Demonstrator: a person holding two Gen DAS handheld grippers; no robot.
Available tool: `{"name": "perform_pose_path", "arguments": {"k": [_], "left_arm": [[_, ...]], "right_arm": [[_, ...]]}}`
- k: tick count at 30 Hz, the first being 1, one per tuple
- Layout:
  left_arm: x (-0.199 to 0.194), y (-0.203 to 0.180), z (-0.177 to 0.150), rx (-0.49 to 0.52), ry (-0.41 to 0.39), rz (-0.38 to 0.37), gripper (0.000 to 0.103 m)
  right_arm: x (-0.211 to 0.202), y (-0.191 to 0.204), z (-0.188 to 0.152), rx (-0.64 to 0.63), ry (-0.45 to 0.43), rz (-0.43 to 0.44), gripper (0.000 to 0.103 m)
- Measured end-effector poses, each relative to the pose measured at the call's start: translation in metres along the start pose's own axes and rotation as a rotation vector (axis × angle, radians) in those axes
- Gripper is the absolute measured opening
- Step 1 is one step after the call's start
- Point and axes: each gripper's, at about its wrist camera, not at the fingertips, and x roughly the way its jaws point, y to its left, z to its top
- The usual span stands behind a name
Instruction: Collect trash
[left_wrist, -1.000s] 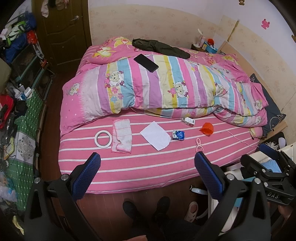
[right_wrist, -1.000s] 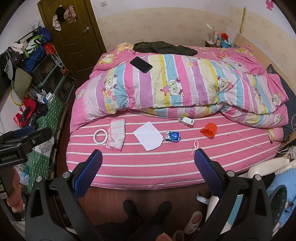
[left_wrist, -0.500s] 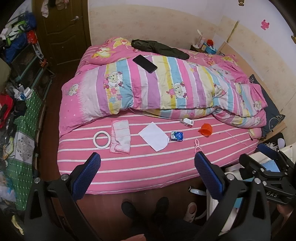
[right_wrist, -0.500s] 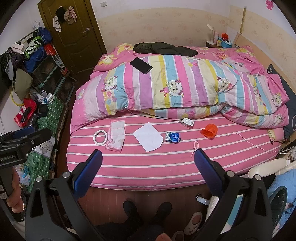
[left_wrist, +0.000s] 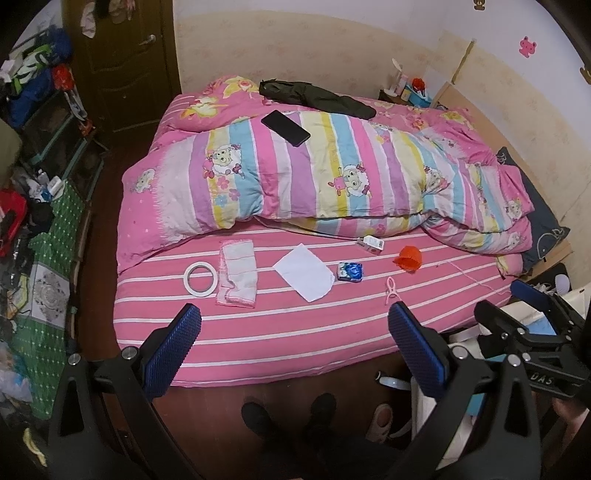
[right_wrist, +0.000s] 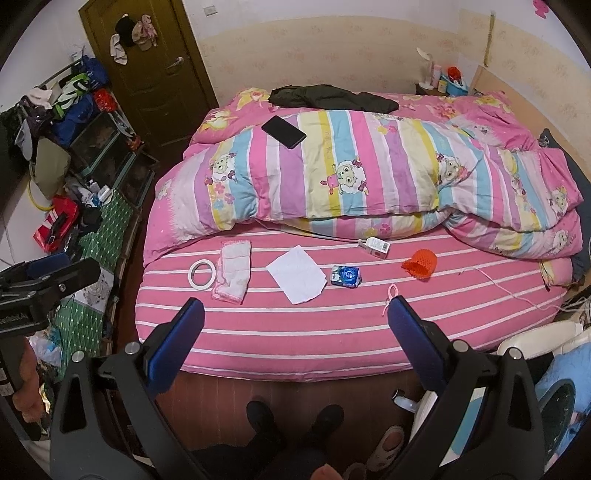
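Observation:
Loose items lie on the pink striped bed sheet (left_wrist: 280, 332): a white paper (left_wrist: 303, 272) (right_wrist: 296, 274), a blue wrapper (left_wrist: 350, 271) (right_wrist: 345, 276), a small white box (left_wrist: 370, 244) (right_wrist: 376, 246), an orange net cup (left_wrist: 408, 257) (right_wrist: 420, 263), a pink clip (left_wrist: 390, 288) (right_wrist: 390, 296), a tape ring (left_wrist: 200, 278) (right_wrist: 201, 273) and a folded white cloth (left_wrist: 238, 272) (right_wrist: 232, 271). My left gripper (left_wrist: 293, 352) and right gripper (right_wrist: 295, 347) are both open and empty, held above the floor in front of the bed.
A striped quilt (left_wrist: 332, 170) with a black phone (left_wrist: 285, 127) and dark garment (left_wrist: 314, 95) covers the bed's far half. Cluttered shelves and green cloth (left_wrist: 48, 258) stand left. White and blue bin-like objects (right_wrist: 546, 369) are at right. My shoes (right_wrist: 291, 417) are on the wooden floor.
Both views have shifted slightly; the bed sits a little higher and farther in the left wrist view. Nothing on the bed has moved.

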Motion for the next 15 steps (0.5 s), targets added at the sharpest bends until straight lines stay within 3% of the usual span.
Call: {"name": "perform_pose_path", "arguments": {"k": [10,15], "left_arm": [[0.0,-0.011,-0.017,-0.033,0.019,0.018,0.098],[0.002,-0.005,-0.036,-0.066,0.053,0.053,0.098]], "right_arm": [[0.007,-0.007,-0.003,-0.083,0.013,0.151,0.098],[0.022,-0.003,-0.014,-0.074,0.06,0.227,0.098]]}}
